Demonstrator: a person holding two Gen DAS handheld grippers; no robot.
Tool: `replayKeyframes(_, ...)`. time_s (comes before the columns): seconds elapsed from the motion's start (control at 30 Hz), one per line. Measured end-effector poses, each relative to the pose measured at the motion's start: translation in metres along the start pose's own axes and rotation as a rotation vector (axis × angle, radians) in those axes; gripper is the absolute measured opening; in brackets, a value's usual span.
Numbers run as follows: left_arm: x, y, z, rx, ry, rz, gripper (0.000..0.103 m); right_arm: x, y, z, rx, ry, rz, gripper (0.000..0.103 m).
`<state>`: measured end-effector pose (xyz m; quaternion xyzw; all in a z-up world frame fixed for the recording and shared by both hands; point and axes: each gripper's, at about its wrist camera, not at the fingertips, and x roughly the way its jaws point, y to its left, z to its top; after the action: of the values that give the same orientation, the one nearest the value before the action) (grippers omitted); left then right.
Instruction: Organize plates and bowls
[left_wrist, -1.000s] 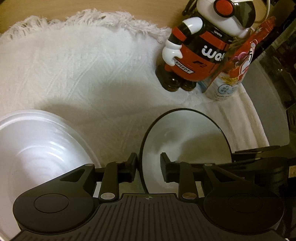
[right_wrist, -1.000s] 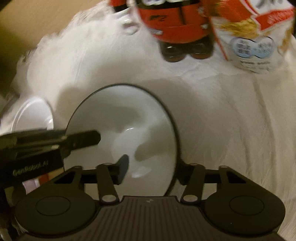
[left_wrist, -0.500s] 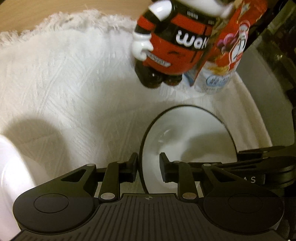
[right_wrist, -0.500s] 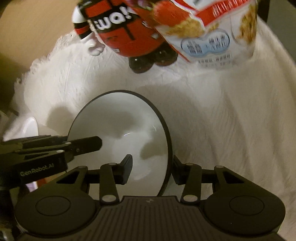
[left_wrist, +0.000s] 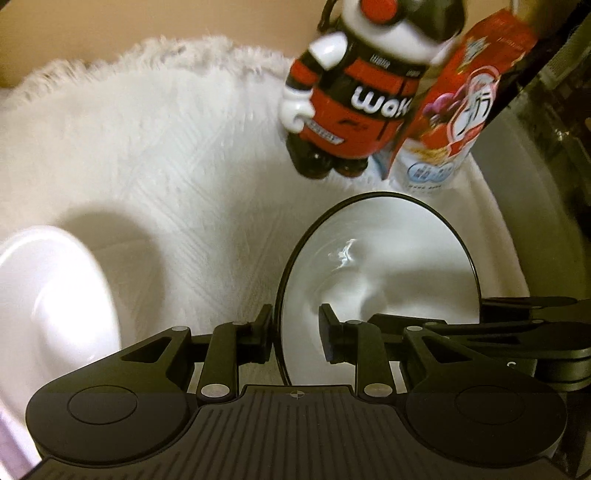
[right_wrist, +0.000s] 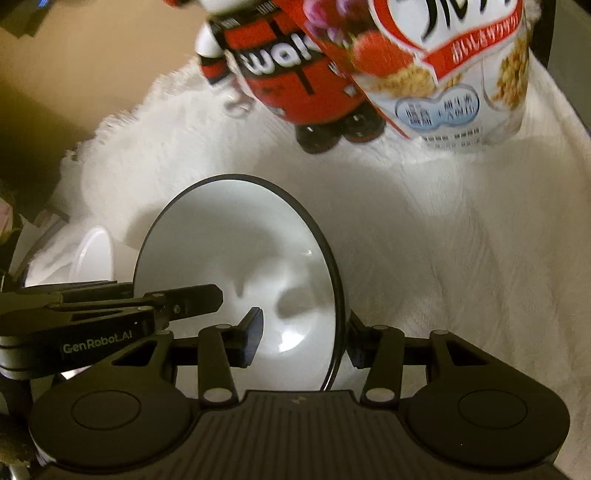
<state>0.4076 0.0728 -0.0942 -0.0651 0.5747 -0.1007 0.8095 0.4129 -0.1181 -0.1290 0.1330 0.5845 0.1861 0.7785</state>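
Black-rimmed bowl (left_wrist: 380, 280) sits pinched at opposite rim edges by my left claw (left_wrist: 295, 334) and right claw (right_wrist: 303, 339), I reckon to carry it level; white plate (left_wrist: 48, 302) lies left on the towel (left_wrist: 166, 155), robot figure (left_wrist: 354, 99) and cereal bag (right_wrist: 450, 74) crowding ahead

Mounted on each wrist, looking steeply down along the fingers (left_wrist: 264, 332) at close range. Left view over the black-rimmed bowl (left_wrist: 388, 258) from its left, right view from its right. Shared: bowl, white cloth (right_wrist: 461, 240), robot figurine (left_wrist: 354, 110), cereal bag (right_wrist: 443, 74), white plate (left_wrist: 48, 295).
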Motion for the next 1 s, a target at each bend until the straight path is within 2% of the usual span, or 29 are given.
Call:
replayKeyframes(0.1, -0.021, -0.011, -0.006, -0.012, -0.023, 0.019, 0.028, -0.018, 0.006, -0.001, -0.029, -0.024, 0.018, 0.047)
replayKeyframes(0.37, -0.057, -0.049, -0.032, 0.002, -0.06, 0.004, 0.03, -0.067, 0.0, -0.021, -0.08, -0.064, 0.057, 0.047)
replayKeyframes(0.57, -0.063, -0.072, -0.069, 0.003, -0.036, -0.021, 0.03, -0.099, -0.018, -0.049, -0.111, -0.073, 0.073, 0.047)
replayKeyframes(0.7, -0.053, -0.086, -0.101, 0.011, 0.006, -0.025, 0.03, -0.106, -0.034, -0.072, -0.125, -0.038, 0.06, 0.047)
replayKeyframes(0.87, -0.038, -0.103, -0.133, 0.061, 0.057, 0.053, 0.03, -0.091, -0.053, -0.099, -0.124, 0.056, 0.05, 0.047)
replayKeyframes(1.0, -0.031, -0.11, -0.143, 0.096, 0.081, 0.1, 0.028, -0.073, -0.065, -0.114, -0.1, 0.113, 0.063, 0.047)
